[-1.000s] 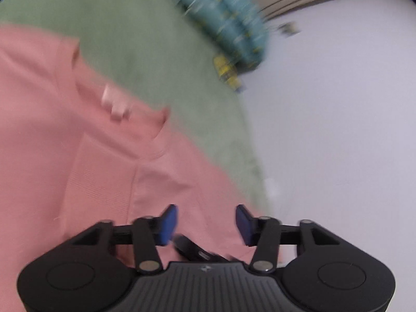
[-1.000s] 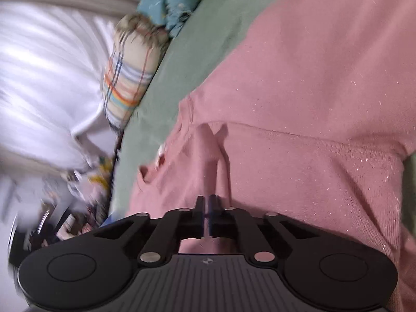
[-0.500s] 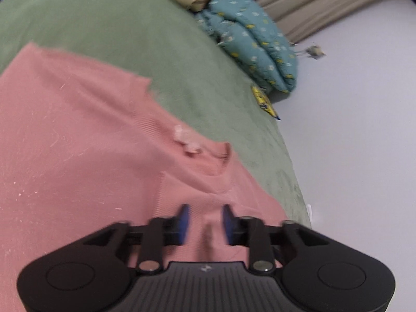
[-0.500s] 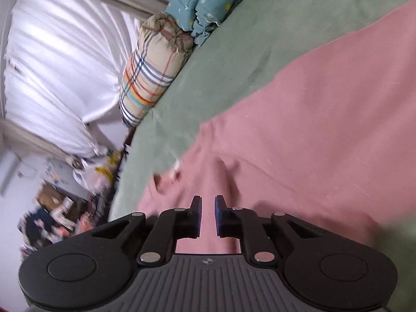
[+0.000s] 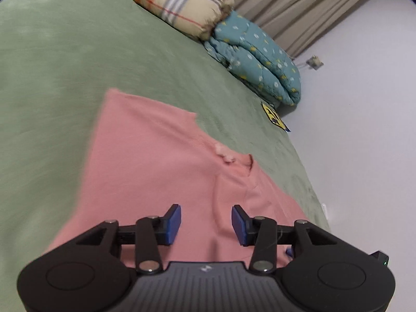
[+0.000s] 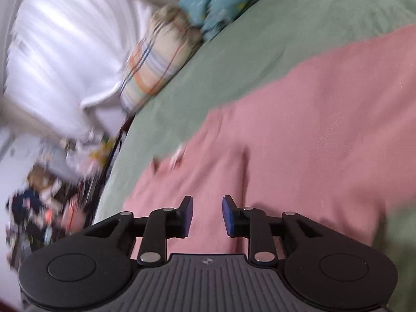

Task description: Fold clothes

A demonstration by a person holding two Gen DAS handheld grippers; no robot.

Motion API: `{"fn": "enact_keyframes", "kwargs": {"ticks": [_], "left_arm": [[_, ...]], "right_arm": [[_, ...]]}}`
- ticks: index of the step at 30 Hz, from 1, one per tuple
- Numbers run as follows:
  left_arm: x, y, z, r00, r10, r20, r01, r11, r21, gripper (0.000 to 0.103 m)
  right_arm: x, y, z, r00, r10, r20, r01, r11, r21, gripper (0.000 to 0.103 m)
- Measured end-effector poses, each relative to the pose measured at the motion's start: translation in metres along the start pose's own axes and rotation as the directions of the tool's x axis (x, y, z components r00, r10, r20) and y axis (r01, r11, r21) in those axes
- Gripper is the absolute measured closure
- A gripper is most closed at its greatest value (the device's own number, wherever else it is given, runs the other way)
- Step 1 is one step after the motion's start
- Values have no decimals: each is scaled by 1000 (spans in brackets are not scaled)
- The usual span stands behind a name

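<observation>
One pink garment (image 5: 156, 171), two quilts (image 5: 254, 59)

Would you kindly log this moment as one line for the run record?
task: fold clothes | garment: pink sweater flat on green bedspread | left tool: open, empty | right tool: just opening, empty, sweater released

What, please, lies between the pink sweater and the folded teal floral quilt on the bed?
Only bare green bedsheet lies between the pink sweater and the teal floral quilt; the left wrist view shows it clearly.
</observation>
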State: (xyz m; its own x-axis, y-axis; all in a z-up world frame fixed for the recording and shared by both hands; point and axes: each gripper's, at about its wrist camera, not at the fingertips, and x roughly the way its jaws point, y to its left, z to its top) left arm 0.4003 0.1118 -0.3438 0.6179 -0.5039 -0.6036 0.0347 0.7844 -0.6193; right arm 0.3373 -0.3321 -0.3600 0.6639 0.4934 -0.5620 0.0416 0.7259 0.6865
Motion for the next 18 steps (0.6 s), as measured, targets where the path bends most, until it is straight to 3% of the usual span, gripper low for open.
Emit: {"fn": "enact_keyframes", "kwargs": {"ticks": [1,3,6,7,10,12,14,18], "left_arm": [[-4,7,-5,1000,21,-6,-21,1000,-18,64],[-30,48,-23,1000,12,-7,-13,989,-149,73],[-74,66,-36,998,45,34,-36,974,-224,70],[-83,69,-37,998,49,43,-38,972,-233,58],[-126,71,-44,995,72,75,-52,971,-232,57],[-151,67,-48,993,71,94,-48,972,-231,57],[-173,59,-51,991,62,116,-32,970,-243,56],[-204,34,-52,984,62,165,-16,963,-269,56]], "right_arm": [[-6,-3,-10,1000,-12,-6,12,1000,-12,80],[-33,-13,-31,1000,15,18,-15,1000,8,79],[-87,-23,-47,995,25,96,-29,999,40,64],[-108,-28,-50,991,20,134,-27,998,52,62],[-187,-66,-47,957,-81,278,27,981,192,60],[-236,-107,-26,897,-228,380,93,935,342,59],[-283,-147,-6,814,-372,446,129,865,485,53],[-310,-223,26,737,-501,454,89,738,669,50]]}}
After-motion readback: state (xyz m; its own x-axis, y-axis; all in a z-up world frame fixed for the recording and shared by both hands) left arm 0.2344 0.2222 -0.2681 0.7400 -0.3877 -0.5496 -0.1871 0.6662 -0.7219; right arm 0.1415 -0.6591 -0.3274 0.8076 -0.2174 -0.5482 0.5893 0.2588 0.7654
